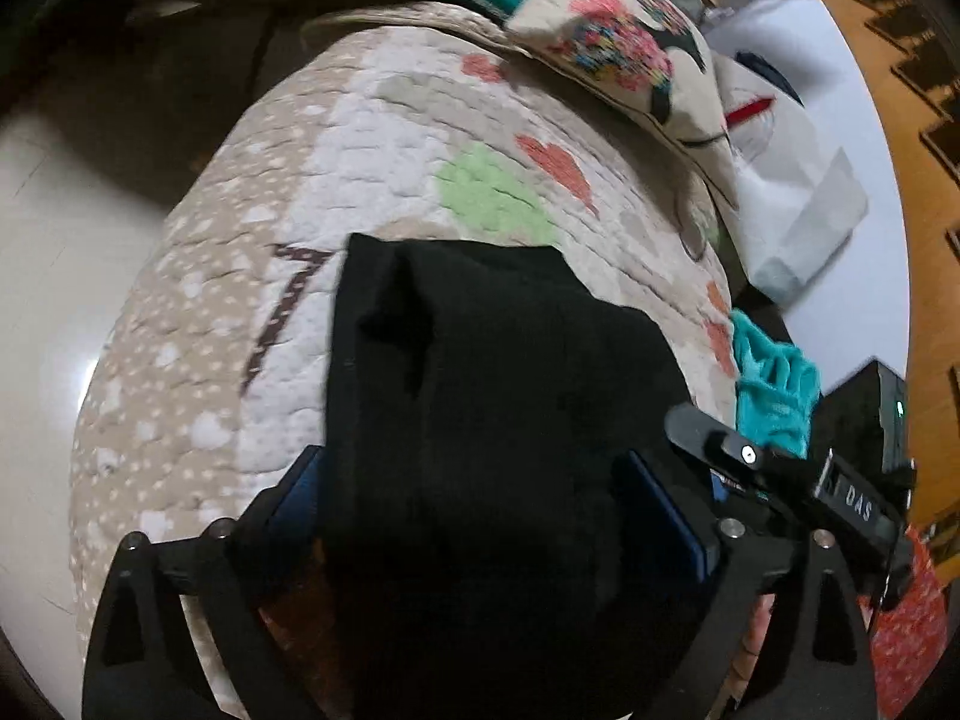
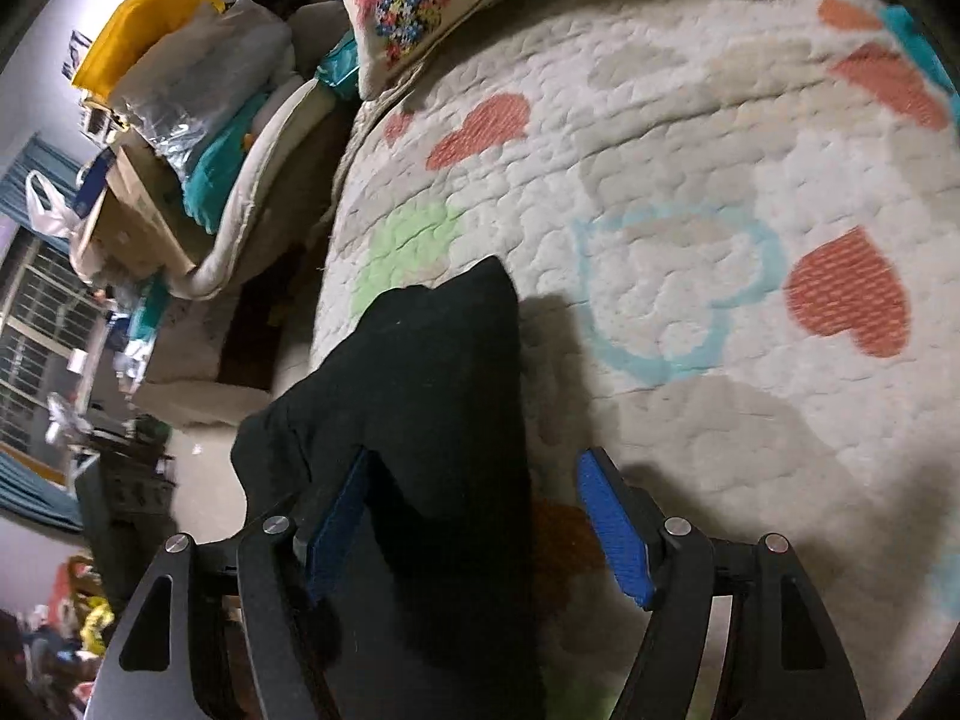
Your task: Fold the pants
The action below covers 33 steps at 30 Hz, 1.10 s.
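The black pants (image 1: 492,396) lie folded on a quilted bed cover (image 1: 372,138) with hearts and a green patch. In the left wrist view my left gripper (image 1: 480,516) is open, its blue-padded fingers (image 1: 666,516) standing wide on either side of the cloth. My right gripper shows beside it at the right (image 1: 738,456). In the right wrist view the pants (image 2: 444,396) run up between the fingers of my right gripper (image 2: 480,522), which is open; the left pad (image 2: 336,528) is against the cloth, the right pad (image 2: 612,528) stands apart over the cover (image 2: 690,312).
A flowered pillow (image 1: 618,42) lies at the bed's head. A teal cloth (image 1: 774,384) lies at the bed's right edge. The bed's left edge drops to the pale floor (image 1: 42,276). Boxes, bags and a yellow item (image 2: 144,18) are piled beside the bed.
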Available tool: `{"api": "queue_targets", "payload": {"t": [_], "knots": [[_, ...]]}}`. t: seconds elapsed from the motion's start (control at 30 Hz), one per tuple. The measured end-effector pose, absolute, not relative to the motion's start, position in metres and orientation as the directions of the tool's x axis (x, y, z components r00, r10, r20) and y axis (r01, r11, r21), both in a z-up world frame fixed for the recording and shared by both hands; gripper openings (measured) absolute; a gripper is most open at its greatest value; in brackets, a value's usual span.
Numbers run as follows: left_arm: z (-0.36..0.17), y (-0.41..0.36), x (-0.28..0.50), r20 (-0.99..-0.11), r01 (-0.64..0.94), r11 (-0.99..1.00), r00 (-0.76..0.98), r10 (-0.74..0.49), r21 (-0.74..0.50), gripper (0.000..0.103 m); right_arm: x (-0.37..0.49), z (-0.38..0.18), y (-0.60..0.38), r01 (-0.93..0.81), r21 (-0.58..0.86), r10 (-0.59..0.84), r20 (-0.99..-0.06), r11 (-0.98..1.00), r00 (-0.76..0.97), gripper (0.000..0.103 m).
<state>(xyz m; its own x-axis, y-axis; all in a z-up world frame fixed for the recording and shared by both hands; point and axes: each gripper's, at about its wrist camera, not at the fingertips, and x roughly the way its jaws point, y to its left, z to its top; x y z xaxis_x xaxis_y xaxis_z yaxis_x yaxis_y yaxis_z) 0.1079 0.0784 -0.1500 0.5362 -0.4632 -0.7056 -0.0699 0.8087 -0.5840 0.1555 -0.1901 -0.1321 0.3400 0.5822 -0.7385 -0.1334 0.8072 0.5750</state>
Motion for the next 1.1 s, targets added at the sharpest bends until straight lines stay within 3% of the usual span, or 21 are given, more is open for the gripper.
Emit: {"api": "queue_targets", "payload": {"t": [0.07, 0.1, 0.13, 0.2, 0.27, 0.43, 0.77, 1.1], "knots": [[-0.148, 0.071, 0.108, -0.719, -0.046, 0.831, 0.528, -0.451, -0.555, 0.091, 0.160, -0.137, -0.185, -0.147, 0.602, 0.613, -0.722, 0.785, 0.320, 0.075], [-0.147, 0.068, 0.107, -0.724, -0.038, 0.838, 0.525, -0.447, -0.544, 0.078, 0.161, -0.138, -0.183, -0.155, 0.613, 0.627, -0.715, 0.775, 0.311, 0.067], [-0.144, 0.064, 0.107, -0.735, -0.032, 0.850, 0.520, -0.434, -0.525, 0.074, 0.162, -0.139, -0.179, -0.162, 0.615, 0.632, -0.714, 0.772, 0.303, 0.063], [-0.141, 0.065, 0.106, -0.728, -0.026, 0.842, 0.517, -0.450, -0.539, 0.051, 0.163, -0.137, -0.174, -0.183, 0.601, 0.626, -0.718, 0.778, 0.304, 0.056], [-0.134, 0.068, 0.106, -0.717, -0.040, 0.822, 0.515, -0.470, -0.568, 0.041, 0.162, -0.131, -0.172, -0.196, 0.591, 0.621, -0.721, 0.782, 0.308, 0.050], [-0.112, 0.060, 0.111, -0.721, -0.038, 0.844, 0.540, -0.434, -0.536, 0.040, 0.161, -0.107, -0.165, -0.239, 0.567, 0.615, -0.709, 0.788, 0.345, 0.040], [-0.077, 0.041, 0.162, -0.692, 0.008, 0.849, 0.575, -0.436, -0.529, 0.040, 0.197, -0.060, -0.181, -0.263, 0.517, 0.579, -0.691, 0.814, 0.434, 0.039], [-0.092, 0.022, 0.206, -0.702, 0.029, 0.875, 0.584, -0.408, -0.484, 0.040, 0.234, -0.073, -0.196, -0.224, 0.513, 0.552, -0.683, 0.829, 0.478, 0.039]]}}
